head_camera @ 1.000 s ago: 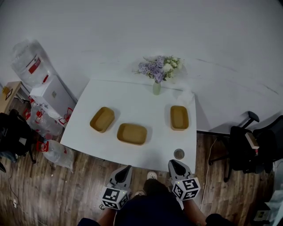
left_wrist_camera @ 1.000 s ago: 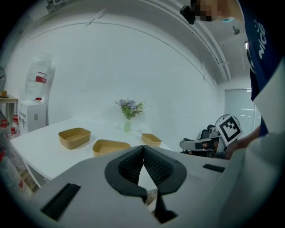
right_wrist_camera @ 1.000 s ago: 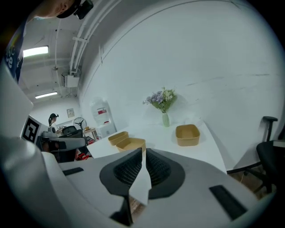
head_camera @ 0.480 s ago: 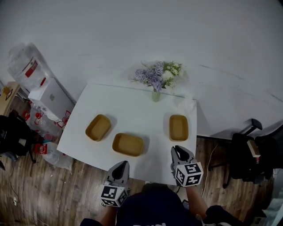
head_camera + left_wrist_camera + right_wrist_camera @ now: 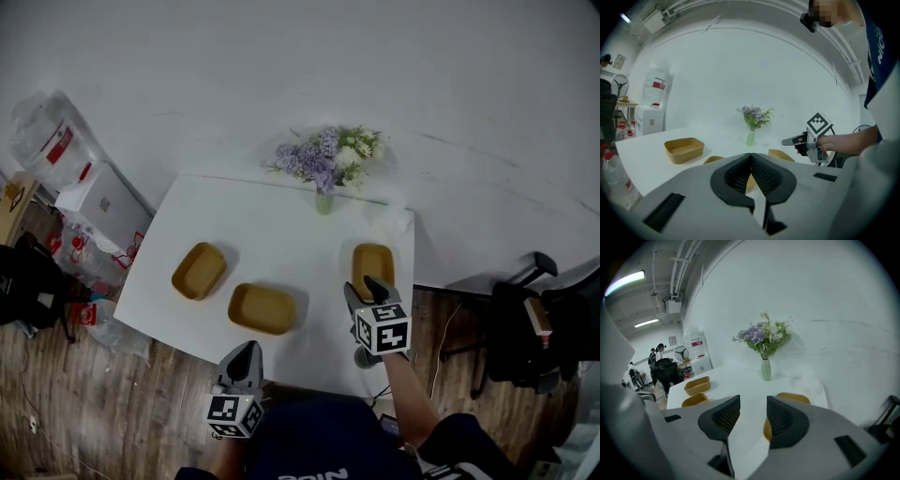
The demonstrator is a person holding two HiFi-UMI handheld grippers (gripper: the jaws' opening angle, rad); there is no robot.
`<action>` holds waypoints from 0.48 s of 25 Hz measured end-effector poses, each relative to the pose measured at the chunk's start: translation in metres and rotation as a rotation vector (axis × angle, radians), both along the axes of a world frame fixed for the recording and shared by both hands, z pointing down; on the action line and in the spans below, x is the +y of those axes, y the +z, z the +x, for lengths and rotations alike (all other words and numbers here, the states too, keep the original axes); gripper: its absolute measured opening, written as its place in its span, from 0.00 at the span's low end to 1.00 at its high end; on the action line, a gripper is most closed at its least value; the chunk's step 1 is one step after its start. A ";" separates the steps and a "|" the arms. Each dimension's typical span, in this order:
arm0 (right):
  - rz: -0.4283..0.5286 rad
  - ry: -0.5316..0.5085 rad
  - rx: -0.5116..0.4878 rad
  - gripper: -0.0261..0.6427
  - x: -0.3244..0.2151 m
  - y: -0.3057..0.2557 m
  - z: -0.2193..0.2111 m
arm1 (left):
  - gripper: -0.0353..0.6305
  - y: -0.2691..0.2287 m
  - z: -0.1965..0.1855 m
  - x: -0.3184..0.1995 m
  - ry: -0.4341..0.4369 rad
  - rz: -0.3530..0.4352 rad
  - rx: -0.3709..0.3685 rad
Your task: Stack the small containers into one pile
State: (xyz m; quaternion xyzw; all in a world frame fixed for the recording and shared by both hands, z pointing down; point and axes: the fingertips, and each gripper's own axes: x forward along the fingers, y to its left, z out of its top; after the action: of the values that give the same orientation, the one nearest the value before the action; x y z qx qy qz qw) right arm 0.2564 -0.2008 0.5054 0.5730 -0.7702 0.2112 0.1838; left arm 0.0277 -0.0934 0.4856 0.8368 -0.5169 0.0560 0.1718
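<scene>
Reaching out over the near edge of the counter (image 5: 272,234) with the right gripper (image 5: 364,289), caught with its jaws opening and nothing between them. Just ahead of that gripper, a shade past its right-hand jaw: the nearest small container (image 5: 373,262), tan, empty, flat on the counter, not yet touched. Off to that gripper's left and about level with it: a second container (image 5: 262,308). Farther left again and a little beyond: the third container (image 5: 198,270). All three well apart from one another, each on its own patch of counter, none nested in another. Well ahead, past the nearest small container: a vase of flowers (image 5: 323,192), no part of the job.

Hanging back at the counter's near edge with the left gripper (image 5: 248,347), jaws pressed together and empty. Ahead of it and closest to its tips: the second container.

Judging from that layout: no stacking done so far, pile not begun. Left to do, most likely: close on the nearest small container, lift it, set it into one of the others, then bring the remaining one to the same pile. Probably at the very start of the first pick
</scene>
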 end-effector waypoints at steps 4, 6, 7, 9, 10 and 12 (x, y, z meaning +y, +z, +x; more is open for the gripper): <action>-0.071 0.034 0.020 0.28 -0.027 0.024 0.006 | 0.08 0.008 -0.008 0.001 -0.016 -0.026 -0.010; -0.109 0.040 0.035 0.28 -0.036 0.037 0.007 | 0.08 0.010 -0.013 0.000 -0.018 -0.038 -0.015; -0.128 0.045 0.041 0.28 -0.041 0.043 0.008 | 0.08 0.009 -0.016 -0.001 -0.015 -0.039 -0.017; -0.164 0.061 0.057 0.28 -0.052 0.054 0.010 | 0.08 0.008 -0.019 -0.006 0.000 -0.035 -0.028; -0.182 0.071 0.068 0.28 -0.058 0.060 0.011 | 0.08 0.008 -0.021 -0.008 0.009 -0.034 -0.036; -0.223 0.081 0.092 0.28 -0.064 0.071 0.013 | 0.08 0.008 -0.027 -0.010 0.019 -0.035 -0.049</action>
State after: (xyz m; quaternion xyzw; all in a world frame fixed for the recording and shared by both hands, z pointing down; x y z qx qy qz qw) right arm 0.2695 -0.2649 0.5767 0.5888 -0.7090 0.2761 0.2727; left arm 0.0002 -0.1031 0.4935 0.8369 -0.5120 0.0869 0.1731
